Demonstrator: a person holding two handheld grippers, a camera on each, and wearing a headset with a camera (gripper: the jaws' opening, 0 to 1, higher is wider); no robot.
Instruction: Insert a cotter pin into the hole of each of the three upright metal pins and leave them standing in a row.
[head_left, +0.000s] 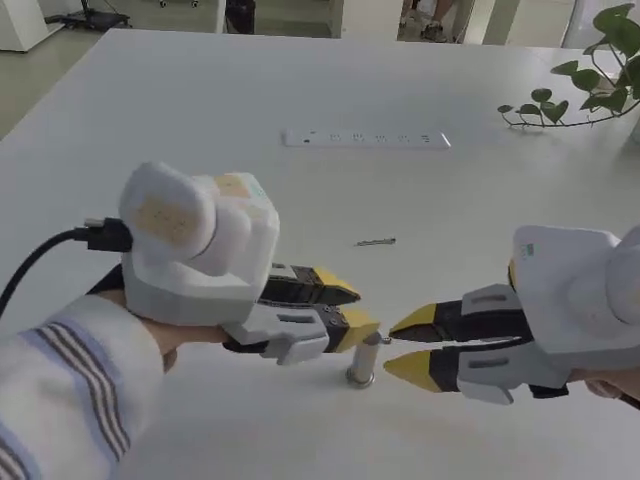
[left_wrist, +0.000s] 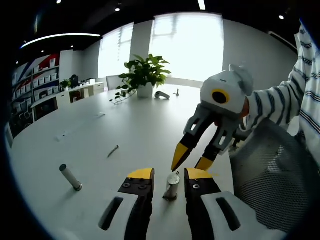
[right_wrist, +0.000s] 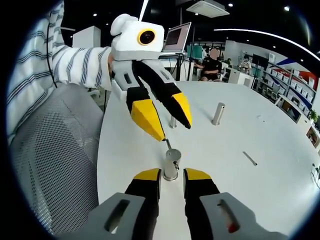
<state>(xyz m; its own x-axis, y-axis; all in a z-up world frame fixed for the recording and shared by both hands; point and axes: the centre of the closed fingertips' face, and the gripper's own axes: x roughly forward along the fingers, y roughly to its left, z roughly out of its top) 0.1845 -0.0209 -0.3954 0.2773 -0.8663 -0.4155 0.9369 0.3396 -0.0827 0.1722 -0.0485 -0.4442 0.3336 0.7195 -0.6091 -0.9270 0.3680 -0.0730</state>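
The left gripper's fingers (left_wrist: 141, 175) are standing open on either side of an upright metal pin (left_wrist: 171, 185), not touching it. The right gripper's fingers (right_wrist: 197, 176) are also sitting open, pointing at that pin from the opposite side; whether anything thin is between them is too small to tell. With four tips crowding one pin, a sideways nudge could be tipping it toward the surface (head_left: 200, 150) edge, which is running near it beside a mesh chair (right_wrist: 55, 165). A loose cotter pin (head_left: 376, 242) is lying beyond the pin, a second pin (right_wrist: 218, 113) and a third pin (right_wrist: 172, 121) are standing farther off, and open room is stretching past them toward a power strip (head_left: 365, 139).
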